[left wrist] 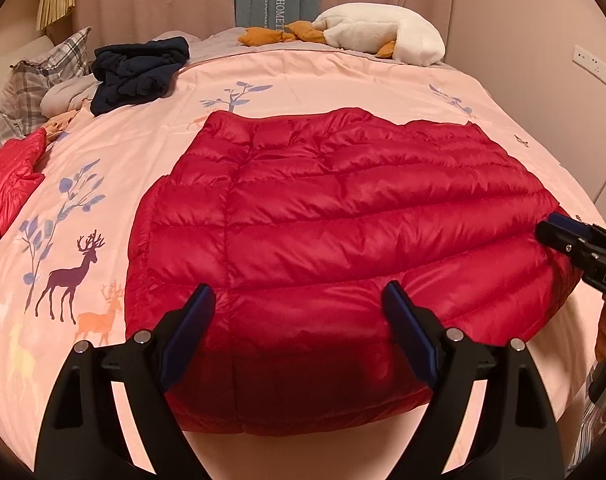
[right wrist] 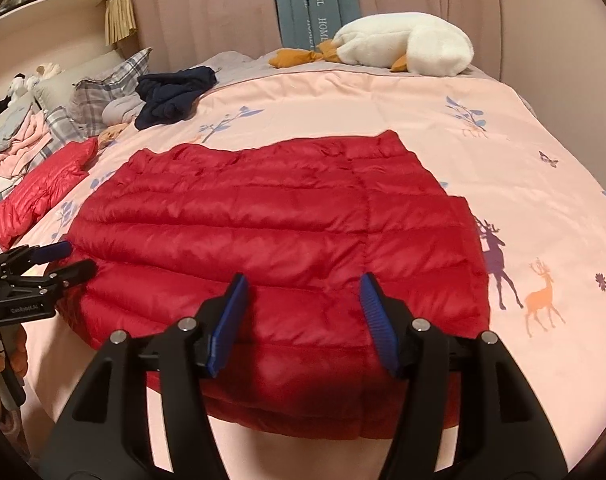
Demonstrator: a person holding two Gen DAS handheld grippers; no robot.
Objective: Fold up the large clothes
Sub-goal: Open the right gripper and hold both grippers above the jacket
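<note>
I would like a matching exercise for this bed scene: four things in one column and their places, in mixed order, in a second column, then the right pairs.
Things:
1. red jacket
2. navy garment
3. white plush
4. plaid pillow

Places:
A. at the far edge of the bed, before the curtain
B. flat in the middle of the bed, in front of both tongs
C. at the bed's left end, behind the navy heap
D. crumpled at the far left of the pink cover

Pairs: 1-B, 2-D, 3-A, 4-C

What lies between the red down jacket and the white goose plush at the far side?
Only bare pink duvet cover separates the red down jacket from the goose plush, seen in both wrist views.
</note>
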